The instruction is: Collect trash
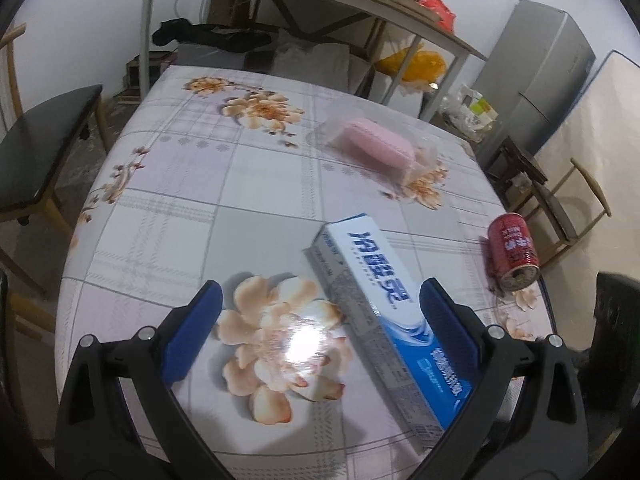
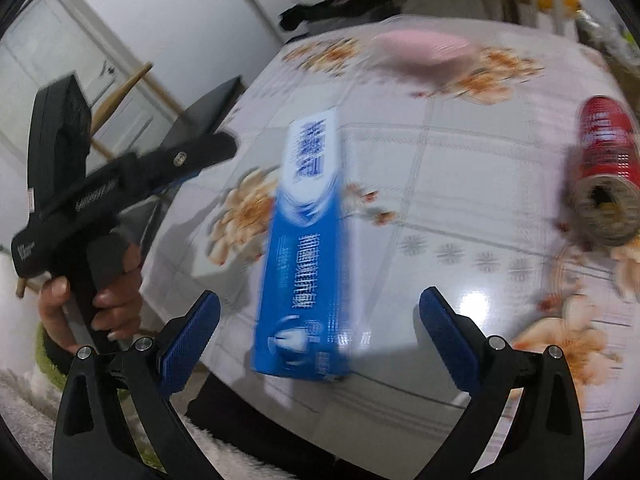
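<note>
Right wrist: blurred toothpaste box [image 2: 304,248]

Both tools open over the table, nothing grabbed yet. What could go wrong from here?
1. The red can lies on its side near the table edge; a nudge might roll it off.
2. Both the left tool and right tool hover near the toothpaste box; they may collide.
3. The clear container holding the pink item could slip or crush when squeezed.

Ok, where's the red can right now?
The red can lies on its side near the table's right edge, right of the blue toothpaste box; in the right wrist view it sits at the far right.
</note>
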The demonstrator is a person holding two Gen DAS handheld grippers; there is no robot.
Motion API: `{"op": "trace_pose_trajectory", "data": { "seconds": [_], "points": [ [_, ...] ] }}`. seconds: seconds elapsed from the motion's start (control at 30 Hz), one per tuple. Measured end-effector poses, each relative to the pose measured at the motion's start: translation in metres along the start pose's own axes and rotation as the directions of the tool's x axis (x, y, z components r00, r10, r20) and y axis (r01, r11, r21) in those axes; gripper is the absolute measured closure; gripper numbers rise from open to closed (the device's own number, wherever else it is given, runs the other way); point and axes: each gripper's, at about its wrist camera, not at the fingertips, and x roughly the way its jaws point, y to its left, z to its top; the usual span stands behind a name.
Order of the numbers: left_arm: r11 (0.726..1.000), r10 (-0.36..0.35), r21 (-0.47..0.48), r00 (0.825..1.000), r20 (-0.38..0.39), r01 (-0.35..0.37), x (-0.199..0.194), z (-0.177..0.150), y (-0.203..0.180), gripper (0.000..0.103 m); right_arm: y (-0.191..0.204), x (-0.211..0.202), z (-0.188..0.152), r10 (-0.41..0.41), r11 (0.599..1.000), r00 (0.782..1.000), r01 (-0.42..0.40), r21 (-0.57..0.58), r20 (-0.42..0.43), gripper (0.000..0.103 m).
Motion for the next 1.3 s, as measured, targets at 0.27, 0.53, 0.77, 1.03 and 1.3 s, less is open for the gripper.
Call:
{"op": "trace_pose_trajectory", "data": {
  "seconds": [0.27, 0.53, 0.77, 1.03, 1.3],
  "points": [
    [0.998, -0.049, 0.035, 0.999, 0.001, 0.049, -0.003, -0.003, -0.014, 0.007, -0.023, -0.045, 0.005, -0.066, 0.997, 0.991, 0.060, 0.057, 0.119, 0.006],
    [0.991, -0.094, 0.090, 0.995, -0.021, 0.096, -0.007, -0.011, -0.027, 0.007, -0.056, -0.097, -0.006, -0.172, 0.977, 0.958, 0.135, 0.167, 0.230, 0.006],
    [0.989, -0.059, 0.129, 0.992, -0.113, 0.074, 0.021, -0.016, -0.053, 0.007, -0.108, -0.118, -0.016, -0.262, 0.926, 0.937, 0.177, 0.335, 0.229, 0.006],
    [0.979, 0.056, 0.201, 0.988, -0.142, -0.027, 0.051, -0.018, -0.086, 0.008, -0.157, -0.089, 0.022, -0.270, 0.875, 0.949, 0.170, 0.454, 0.165, 0.006],
    [0.969, 0.132, 0.226, 0.981, -0.144, -0.098, 0.064, -0.022, -0.088, 0.008, -0.168, -0.052, 0.054, -0.235, 0.865, 0.966, 0.155, 0.477, 0.112, 0.009]
  ]
}}
